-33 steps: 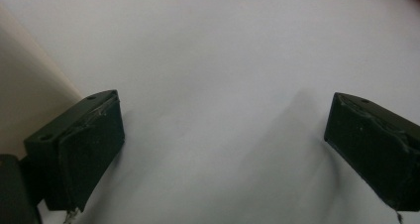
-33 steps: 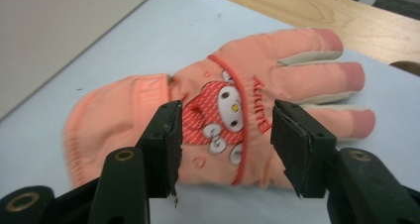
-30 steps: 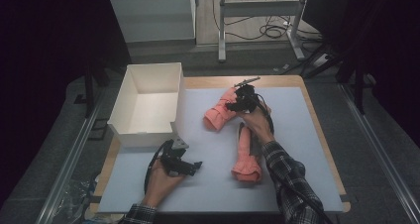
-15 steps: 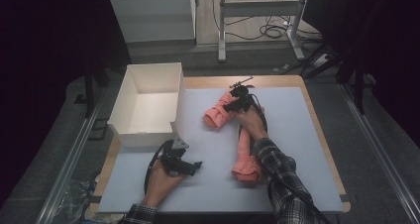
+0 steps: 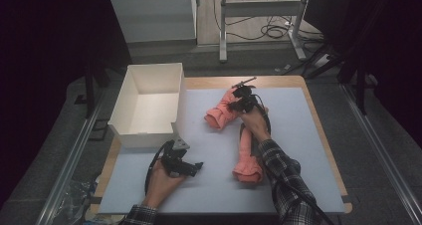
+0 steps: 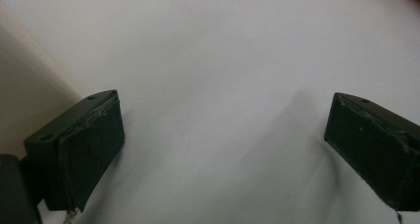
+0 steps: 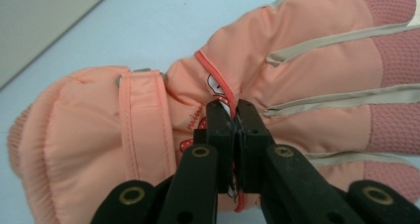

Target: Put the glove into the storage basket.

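Salmon-pink padded fabric is pinched between the jaws of the right hand-held gripper (image 7: 236, 122), which have just been closing and now stand nearly together on a fold of the far glove (image 7: 277, 90), beside its red piping and a small printed patch. In the right gripper view the ribbed cuff of that glove lies to the left, a strap crosses its wrist, and the fingers, with beige stripes and darker textured tips, run off to the right.

From the high view, the far glove (image 5: 225, 111) lies on the pale blue mat of the bench (image 5: 308, 135), toward its far middle, just right of the white box (image 5: 149, 103). The right hand-held gripper (image 5: 245, 99) sits at the glove's right end, held by a hand with a plaid sleeve (image 5: 281, 172) behind it.

A 2nd pink glove (image 5: 247, 158) lies nearer the person, lengthwise, partly under that forearm and apart from the 1st.

The left hand-held gripper (image 5: 183, 161) rests low over the mat near the front corner of the white box, held in the person's left hand (image 5: 161, 182). In the left gripper view its 2 black jaws stand wide apart with bare mat between them, so the left hand-held gripper (image 6: 223, 149) holds nothing; the box wall (image 6: 29, 100) shows at the left edge.
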The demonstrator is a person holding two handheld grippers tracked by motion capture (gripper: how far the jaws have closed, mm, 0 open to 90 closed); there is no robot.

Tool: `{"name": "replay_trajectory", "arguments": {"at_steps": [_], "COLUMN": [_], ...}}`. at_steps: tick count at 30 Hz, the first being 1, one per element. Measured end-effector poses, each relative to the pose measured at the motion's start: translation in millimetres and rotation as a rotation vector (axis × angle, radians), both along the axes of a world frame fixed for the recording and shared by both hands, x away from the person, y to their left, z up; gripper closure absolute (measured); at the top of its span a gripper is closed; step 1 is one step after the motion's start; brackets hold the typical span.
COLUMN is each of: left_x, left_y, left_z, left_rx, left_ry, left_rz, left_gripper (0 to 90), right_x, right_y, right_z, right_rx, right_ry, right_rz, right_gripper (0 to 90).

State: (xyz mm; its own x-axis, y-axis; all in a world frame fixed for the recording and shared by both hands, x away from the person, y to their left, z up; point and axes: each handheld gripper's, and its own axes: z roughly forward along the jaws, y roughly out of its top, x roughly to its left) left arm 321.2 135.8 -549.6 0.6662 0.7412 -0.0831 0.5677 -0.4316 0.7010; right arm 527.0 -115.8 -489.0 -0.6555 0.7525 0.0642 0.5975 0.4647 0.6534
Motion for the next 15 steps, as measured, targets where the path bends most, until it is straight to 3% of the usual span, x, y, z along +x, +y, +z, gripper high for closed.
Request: {"name": "replay_trajectory", "arguments": {"at_steps": [5, 15], "left_x": [0.1, 0.0], "left_y": [0.1, -0.3], "left_z": [0.0, 0.1], "left_rx": [0.002, 0.009], "left_ry": [0.0, -0.002], "left_rz": [-0.001, -0.002], "left_gripper": [2.2, 2.1], "right_x": [-4.6, -21.4], "right_y": [-3.7, -6.8], "right_z": [7.8, 38.7], "right_rx": [0.023, 0.063], "right_ry": [-0.012, -0.038], "right_rz": [0.018, 0.096], "right_gripper": [86.6, 86.5]}}
